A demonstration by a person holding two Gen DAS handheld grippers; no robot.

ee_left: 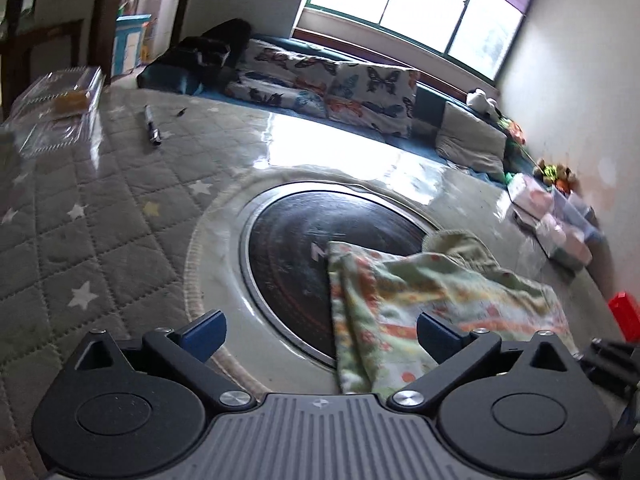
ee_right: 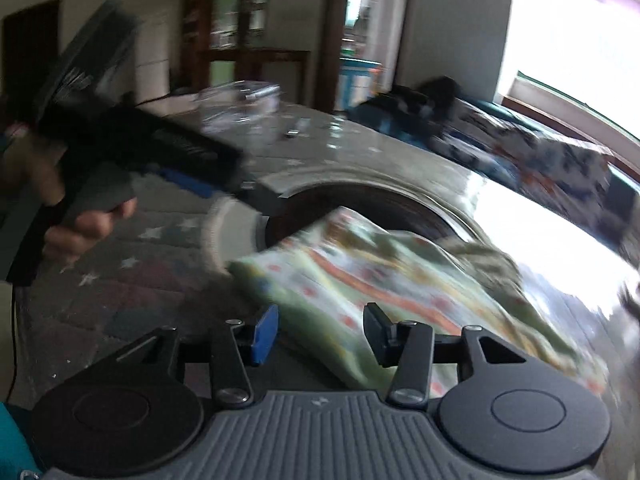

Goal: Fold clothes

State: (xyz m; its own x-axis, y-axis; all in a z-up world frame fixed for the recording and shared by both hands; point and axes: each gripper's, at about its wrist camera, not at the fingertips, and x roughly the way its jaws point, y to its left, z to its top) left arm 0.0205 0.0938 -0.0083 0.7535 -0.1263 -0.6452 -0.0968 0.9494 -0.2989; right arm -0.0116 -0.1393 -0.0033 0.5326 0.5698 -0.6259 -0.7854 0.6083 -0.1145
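A pale green garment (ee_left: 420, 300) with orange and red print lies crumpled on the table, partly over a round black hob (ee_left: 304, 240) set into the top. My left gripper (ee_left: 320, 336) is open wide just in front of the garment's near edge, its right finger (ee_left: 438, 338) over the fabric, with nothing gripped. In the blurred right wrist view the garment (ee_right: 380, 280) lies ahead of my right gripper (ee_right: 320, 334), whose jaws stand partly apart above its near corner, not pressing it. A hand (ee_right: 88, 228) holds the left gripper (ee_right: 140, 152) at the left.
The table wears a grey quilted cover with stars (ee_left: 80, 240). A clear plastic box (ee_left: 60, 100) and a marker pen (ee_left: 152, 124) lie at its far left. Boxes (ee_left: 560, 224) and a red object (ee_left: 624, 312) sit at the right edge. A couch with butterfly cushions (ee_left: 340, 88) stands behind.
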